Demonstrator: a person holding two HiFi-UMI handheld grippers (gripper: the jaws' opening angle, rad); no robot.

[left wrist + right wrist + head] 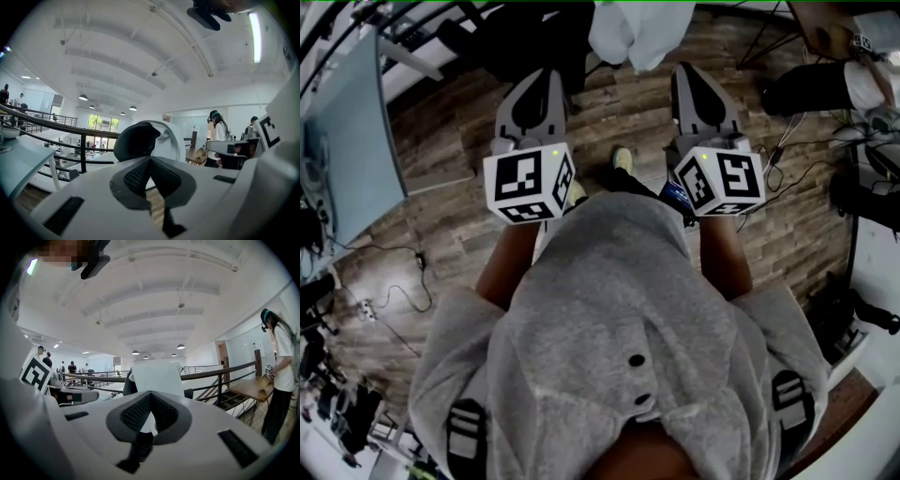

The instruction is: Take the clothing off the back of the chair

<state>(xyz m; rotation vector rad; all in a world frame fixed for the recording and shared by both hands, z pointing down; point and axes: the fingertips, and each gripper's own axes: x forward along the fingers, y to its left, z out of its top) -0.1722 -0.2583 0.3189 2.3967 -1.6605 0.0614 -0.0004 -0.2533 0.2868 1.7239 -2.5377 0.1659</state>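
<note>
Our left claw and right claw are both closed on nothing, side by side and pointing nearly level; just beyond them the white shirt hangs over the back of the dark chair, untouched; we judge this the approach step; next we must spread the jaws, reach the cloth's top edge, pinch it and lift it clear.

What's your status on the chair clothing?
Left gripper shut, empty. Right gripper shut, empty. White garment draped on chair back, ahead, untouched. Nothing visible in between.
</note>
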